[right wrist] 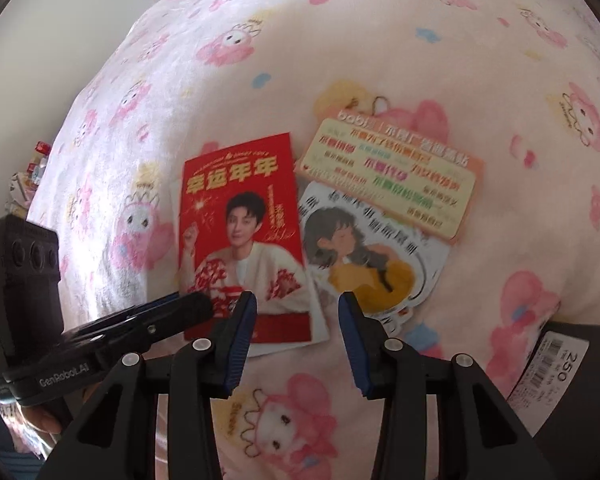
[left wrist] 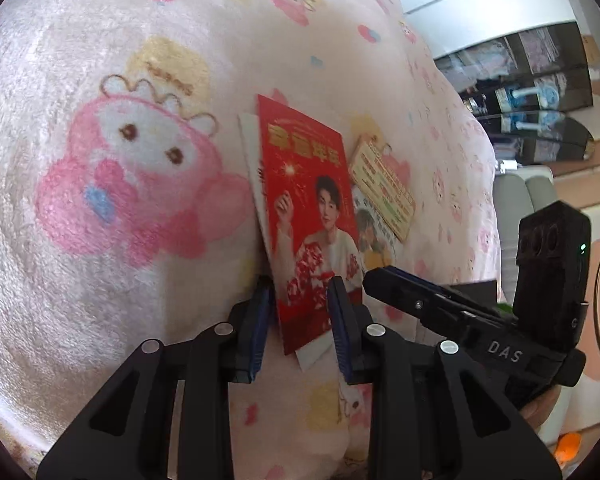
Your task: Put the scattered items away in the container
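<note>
Nothing appears tidied yet: every paper item in view lies on the fleecy pale pink bed blanket printed with pink cartoon animals (right wrist: 420, 40), well in from the bed's far edge, and none is in a container. Furthest left, the left gripper (left wrist: 300, 280) has its jaws set narrowly either side of the lower end of the glossy red rectangular card with gold lettering and a printed portrait (right wrist: 240, 216); whether the pads actually bite on it I cannot tell. That card looks stiff, slick and thin, and it rests on a slightly larger white paper sheet (right wrist: 319, 314) whose margin shows along its right and lower sides. The right gripper (right wrist: 298, 296) hovers just below the cards with its jaws spread and nothing between them. To the right, touching the red card's edge, lies a flat die-cut white sticker drawn with a dark-haired girl in yellow (right wrist: 364, 252), irregular in outline and probably flimsy. Overlapping its upper edge is a thicker pastel yellow card with rounded corners, an orange border and coloured text (right wrist: 396, 176). Furthest right, near the bed's edge, a dark box bearing a white barcode label (right wrist: 580, 400) juts in; it may be the container, so all three pieces remain to be carried there.
</note>
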Tool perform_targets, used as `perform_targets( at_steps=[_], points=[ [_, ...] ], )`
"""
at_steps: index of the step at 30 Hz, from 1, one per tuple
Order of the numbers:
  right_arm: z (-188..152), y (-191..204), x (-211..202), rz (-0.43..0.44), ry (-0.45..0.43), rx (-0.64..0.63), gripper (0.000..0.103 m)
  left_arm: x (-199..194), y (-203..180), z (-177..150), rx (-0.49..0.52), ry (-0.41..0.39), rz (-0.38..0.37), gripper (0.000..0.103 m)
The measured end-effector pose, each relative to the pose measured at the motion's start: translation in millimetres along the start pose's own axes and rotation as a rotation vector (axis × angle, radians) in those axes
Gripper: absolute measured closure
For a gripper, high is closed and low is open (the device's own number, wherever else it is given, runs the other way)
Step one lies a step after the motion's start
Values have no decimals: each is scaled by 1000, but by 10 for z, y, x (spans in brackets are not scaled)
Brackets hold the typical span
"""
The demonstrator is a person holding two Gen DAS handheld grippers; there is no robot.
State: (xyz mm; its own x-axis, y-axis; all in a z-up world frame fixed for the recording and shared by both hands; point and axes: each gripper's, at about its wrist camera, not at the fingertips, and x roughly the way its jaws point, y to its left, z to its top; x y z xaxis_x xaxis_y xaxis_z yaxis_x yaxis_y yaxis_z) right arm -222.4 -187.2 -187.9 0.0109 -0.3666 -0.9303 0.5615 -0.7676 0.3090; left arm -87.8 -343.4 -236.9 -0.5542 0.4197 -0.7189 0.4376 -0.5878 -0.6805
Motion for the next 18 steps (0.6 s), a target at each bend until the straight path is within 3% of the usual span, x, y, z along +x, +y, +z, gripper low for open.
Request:
perform_targets(
  at_steps=[2,4,6,11,13,15,18],
  points=[
    [65,-49,105,-15,36,21,64,-14,24,41,-14,-26,27,76],
    [74,-70,204,1,77,29,64,-4,0,47,7,-15,70,92],
    [10,-17,205,67,108,17,64,-26,-43,-17,25,7,93,92],
    [-223,155,57,75,134,-110,65,-205,-23,-201,45,49,72,92],
    [-198,111,5,48,114,-100,65,-239,-8,-207,53,32,93,83],
    [-114,39,20,14,93,-61,65,-223,14,-160,42,17,107,83],
    [38,-63,156,17,115,2,65,-159,47,-98,11,0,60,81]
  ],
)
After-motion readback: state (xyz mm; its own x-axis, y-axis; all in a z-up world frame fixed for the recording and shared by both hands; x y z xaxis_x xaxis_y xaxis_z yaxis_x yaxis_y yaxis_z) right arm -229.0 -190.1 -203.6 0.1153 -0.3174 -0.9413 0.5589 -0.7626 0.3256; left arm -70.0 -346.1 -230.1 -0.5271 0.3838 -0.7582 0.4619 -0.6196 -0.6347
